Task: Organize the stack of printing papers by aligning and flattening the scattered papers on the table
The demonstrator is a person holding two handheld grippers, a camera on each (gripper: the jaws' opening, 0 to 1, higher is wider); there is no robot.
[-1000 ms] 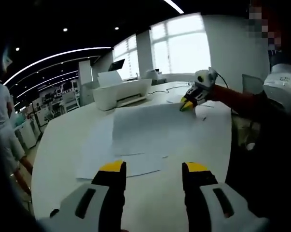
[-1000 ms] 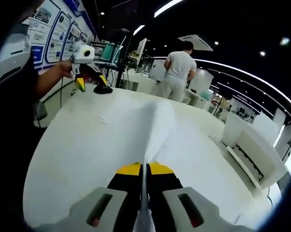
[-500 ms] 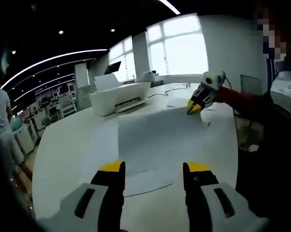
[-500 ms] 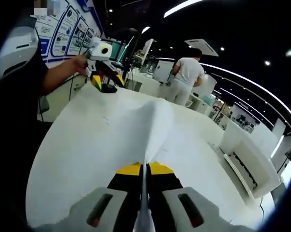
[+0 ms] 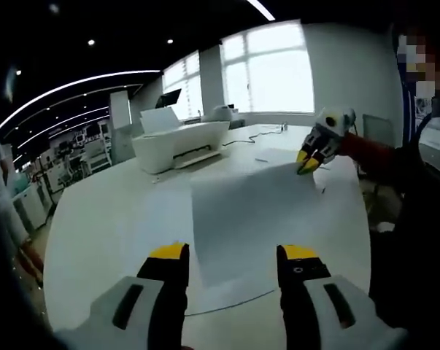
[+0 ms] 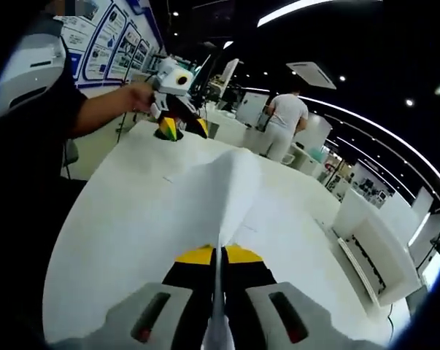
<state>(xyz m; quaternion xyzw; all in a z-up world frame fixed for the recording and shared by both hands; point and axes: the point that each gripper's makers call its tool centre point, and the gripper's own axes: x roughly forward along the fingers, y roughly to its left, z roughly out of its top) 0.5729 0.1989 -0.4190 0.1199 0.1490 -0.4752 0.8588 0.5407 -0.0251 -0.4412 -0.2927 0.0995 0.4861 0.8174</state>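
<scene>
The right tongs (image 6: pixel 220 255) are clenched on one sheet of paper (image 5: pixel 252 211) at its corner, lifting it above the white desk (image 5: pixel 103 226). More paper (image 5: pixel 227 295) lies flat on the desk under it. The left tongs (image 5: pixel 230 255) are released, hanging above the desk. A printer (image 5: pixel 179 138) stands farther back.

left gripper (image 5: pixel 230 259) fingers apart, right gripper (image 6: pixel 218 257) fingers clamped

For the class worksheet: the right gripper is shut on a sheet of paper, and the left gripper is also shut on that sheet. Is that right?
Not quite. The right gripper is shut on the sheet of paper, but the left gripper is open and holds nothing, as the left gripper view shows.
</scene>
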